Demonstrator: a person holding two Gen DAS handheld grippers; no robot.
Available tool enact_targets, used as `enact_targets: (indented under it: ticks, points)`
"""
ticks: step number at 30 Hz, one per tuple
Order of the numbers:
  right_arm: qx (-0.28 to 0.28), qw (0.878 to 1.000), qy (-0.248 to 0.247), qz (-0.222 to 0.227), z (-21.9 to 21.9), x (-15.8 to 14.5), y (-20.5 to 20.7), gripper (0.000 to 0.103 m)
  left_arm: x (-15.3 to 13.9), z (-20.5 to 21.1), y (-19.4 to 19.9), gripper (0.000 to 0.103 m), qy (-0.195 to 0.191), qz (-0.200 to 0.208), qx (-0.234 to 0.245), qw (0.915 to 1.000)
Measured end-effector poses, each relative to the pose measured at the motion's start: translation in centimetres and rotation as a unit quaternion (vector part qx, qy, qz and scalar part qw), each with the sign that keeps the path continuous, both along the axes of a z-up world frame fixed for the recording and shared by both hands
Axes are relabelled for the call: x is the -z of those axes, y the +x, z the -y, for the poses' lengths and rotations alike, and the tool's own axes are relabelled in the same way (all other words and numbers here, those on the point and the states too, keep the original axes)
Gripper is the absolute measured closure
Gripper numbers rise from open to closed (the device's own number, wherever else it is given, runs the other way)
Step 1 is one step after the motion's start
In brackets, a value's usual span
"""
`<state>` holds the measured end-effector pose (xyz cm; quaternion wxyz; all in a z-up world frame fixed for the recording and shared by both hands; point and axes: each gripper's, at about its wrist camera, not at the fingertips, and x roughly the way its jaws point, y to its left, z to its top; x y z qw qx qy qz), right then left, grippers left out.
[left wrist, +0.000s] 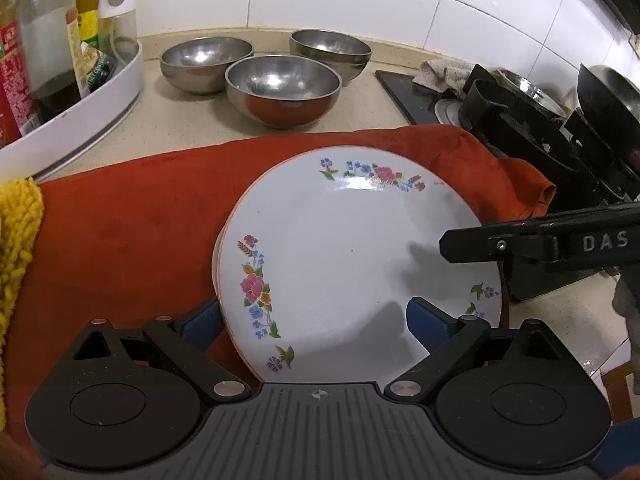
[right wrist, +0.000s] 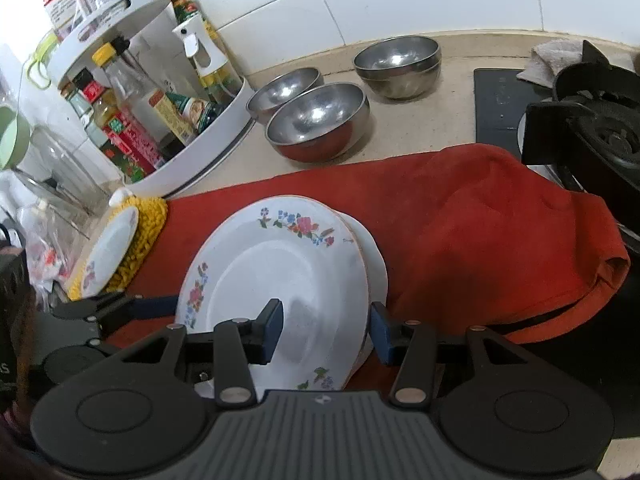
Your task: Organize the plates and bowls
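Readable text: "DAS" in raised letters on the black finger of the right gripper point(left wrist: 440, 246), entering from the right edge of the left wrist view. Bottle labels in the white round rack point(right wrist: 192, 160) upper left are red and yellow, print too small to read.

Stack of floral plates point(left wrist: 352, 256) lies flat on the red cloth point(left wrist: 132, 232), centre frame, top plate face up. Round, so no long axis; the flower sprays sit on the far, left and near-right rim.

Left gripper point(left wrist: 316, 320): jaws wide apart, straddling the near rim of the stack, left pad outside the edge, right pad over the plate face, no squeeze visible.

Right gripper point(right wrist: 326, 332): partly spread, pads either side of the stack's right rim; contact can't be confirmed.

Three steel bowl groups point(left wrist: 282, 90) sit on the counter behind the cloth, rims up. One more floral plate point(right wrist: 110, 250) lies tilted on a yellow mat point(right wrist: 148, 232), left edge.
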<state>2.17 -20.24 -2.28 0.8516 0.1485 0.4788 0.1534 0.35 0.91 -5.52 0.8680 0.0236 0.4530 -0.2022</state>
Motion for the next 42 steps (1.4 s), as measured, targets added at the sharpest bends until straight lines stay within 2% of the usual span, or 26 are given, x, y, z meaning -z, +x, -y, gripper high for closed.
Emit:
enact_targets:
  ticks: [7, 13, 19, 21, 24, 28, 31, 33, 38, 42]
  points:
    - [-0.010, 1.000, -0.018, 0.011, -0.9, 0.2, 0.2, 0.060, 0.4, -1.1, 0.8, 0.011, -0.013, -0.016, -0.024, 0.9995]
    - [0.006, 0.999, -0.027, 0.017, -0.5, 0.8, 0.7, 0.059, -0.6, -1.4, 0.6, 0.008, -0.002, 0.037, -0.031, 0.9988]
    - [0.010, 0.999, -0.039, 0.029, -0.2, 0.9, 0.5, 0.060, 0.8, -2.2, 1.5, 0.007, 0.011, 0.011, -0.046, 0.9988]
    - [0.003, 0.999, -0.039, 0.025, -0.4, 0.9, 0.6, 0.058, 1.2, -2.3, 1.9, 0.007, 0.008, -0.001, -0.042, 0.9991]
    - [-0.019, 0.998, -0.049, 0.016, -1.2, 1.7, 1.0, 0.050, 1.6, -2.0, 2.4, 0.006, -0.003, -0.012, -0.025, 0.9996]
    - [-0.001, 1.000, -0.028, 0.005, -1.1, 1.9, 1.2, 0.046, 1.6, -1.6, 2.3, 0.005, -0.030, -0.012, 0.013, 0.9994]
    - [0.014, 1.000, -0.022, -0.001, -1.3, 1.9, 1.4, 0.046, 1.7, -1.2, 2.4, 0.002, -0.024, -0.011, 0.023, 0.9994]
    - [0.023, 0.999, -0.023, 0.001, -1.5, 1.9, 1.3, 0.046, 1.6, -1.6, 2.7, 0.003, -0.030, -0.017, 0.014, 0.9993]
    - [0.029, 0.999, 0.019, -0.003, -1.9, 2.0, 1.7, 0.046, 1.2, -3.4, 4.1, 0.005, -0.034, -0.030, -0.034, 0.9984]
    - [0.019, 1.000, 0.010, 0.007, -3.5, 2.2, 2.8, 0.046, 1.3, -4.7, 4.6, 0.008, -0.039, -0.030, -0.050, 0.9976]
